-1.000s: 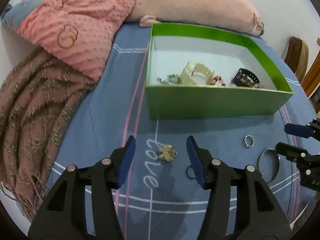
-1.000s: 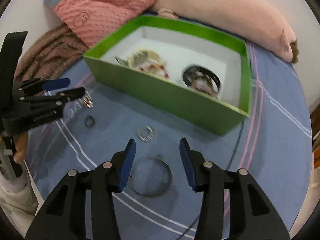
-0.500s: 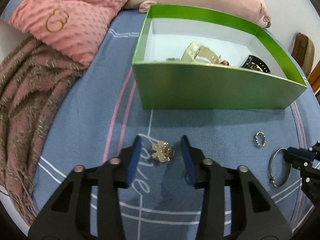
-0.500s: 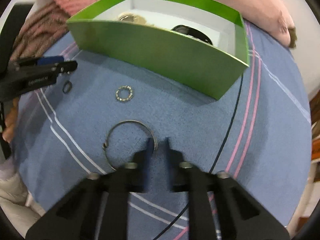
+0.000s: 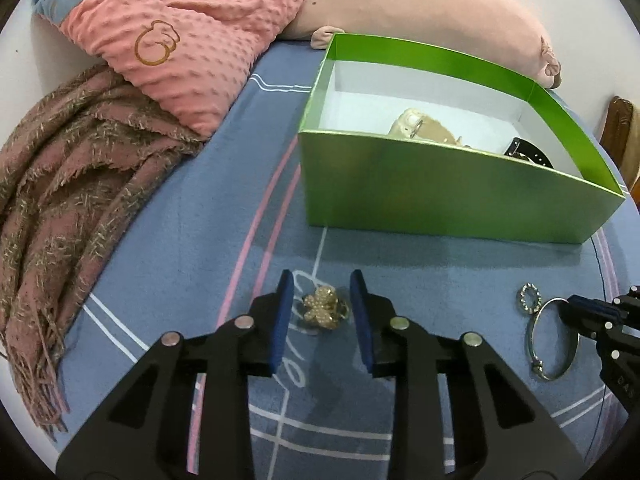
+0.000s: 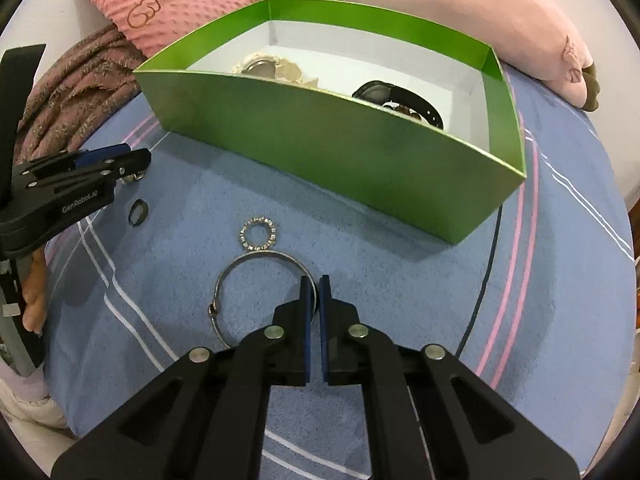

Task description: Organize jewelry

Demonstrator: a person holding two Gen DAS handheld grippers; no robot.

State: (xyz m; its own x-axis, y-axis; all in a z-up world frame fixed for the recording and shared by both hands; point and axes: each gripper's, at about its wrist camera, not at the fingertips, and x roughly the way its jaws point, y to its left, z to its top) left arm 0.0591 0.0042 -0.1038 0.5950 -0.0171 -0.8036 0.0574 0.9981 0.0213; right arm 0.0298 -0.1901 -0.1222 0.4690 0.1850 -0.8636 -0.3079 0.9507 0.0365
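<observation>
While jaws close, brooch [image 5: 323,307] lies between.

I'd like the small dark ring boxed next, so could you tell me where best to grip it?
Take the small dark ring across its thin band, from above: it lies nearly flat on the blue bedcover, apart from the other pieces, so only the band's outer edges offer purchase.

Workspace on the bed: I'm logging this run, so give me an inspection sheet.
Surface: blue bedsheet with pink and white stripes.
Job's things: open green cardboard box holding watches; gold pearl brooch; thin silver bangle; small rhinestone ring; small dark ring.
Clutter: nothing seen.
Grippers: left gripper closing around the brooch, pads apart from it; right gripper shut on the bangle.
Cables: thin dark cable by the box.
Surroundings: pink dotted blanket, brown fringed scarf, pink plush pillow.
</observation>
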